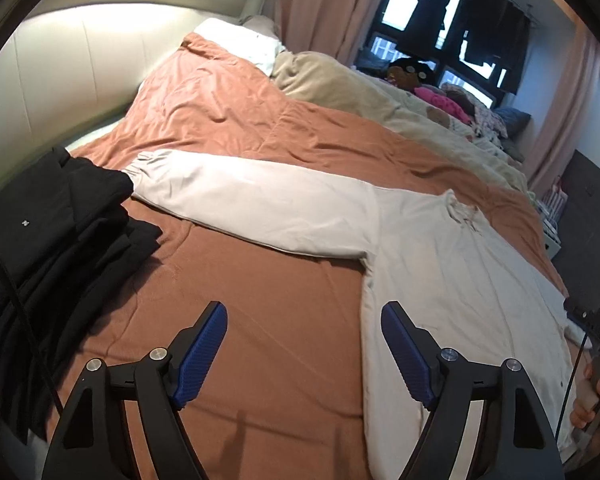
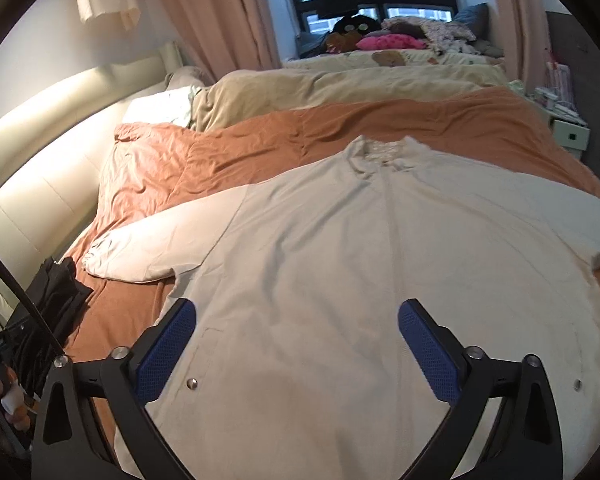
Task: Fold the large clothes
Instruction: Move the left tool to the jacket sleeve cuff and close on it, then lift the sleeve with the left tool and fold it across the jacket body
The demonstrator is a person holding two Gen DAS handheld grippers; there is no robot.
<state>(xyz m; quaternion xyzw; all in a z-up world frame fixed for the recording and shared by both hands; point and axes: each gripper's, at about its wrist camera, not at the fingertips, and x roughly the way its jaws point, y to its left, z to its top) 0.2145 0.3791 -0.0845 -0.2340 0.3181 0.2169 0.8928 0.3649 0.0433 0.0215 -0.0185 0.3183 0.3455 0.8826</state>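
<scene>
A: Spread flat on the orange bedspread [image 1: 228, 272]: a pale jacket [image 2: 340, 264], front up, collar toward the window [image 2: 380, 4], hem toward the cameras.

B: Fully in view?

A: No. Hem cut off by the bottom edge in the right wrist view; far end of one sleeve lost past the right edge there. Other sleeve [image 1: 240, 196] stretched out sideways, cuff just beside a stack of black clothes [image 1: 60, 236].

B: Touching the stack?

A: Hard to tell; cuff edge meets the black fabric, overlap unclear.

B: Left gripper [image 1: 304, 312]?

A: Spread wide, nothing between the blue pads [image 1: 202, 354]. Above the bedspread, just beside the jacket's side edge; right-hand pad over the pale cloth. Contact with the cloth not clear.

B: Right gripper [image 2: 296, 308]?

A: Also wide apart, holding nothing. Over the lower front of the jacket, a metal snap [image 2: 192, 383] near its left pad. Height above the cloth impossible to judge.

B: Beyond the jacket?

A: A cream blanket [image 2: 320, 88] past the bedspread, then a heap by the window: something pink [image 2: 388, 43], a dark soft toy, patterned cloth, all too small to make out. Dark garments hanging against the window, only silhouettes. A hand [image 1: 596, 404] at the right edge of the left wrist view, mostly cut off.
</scene>
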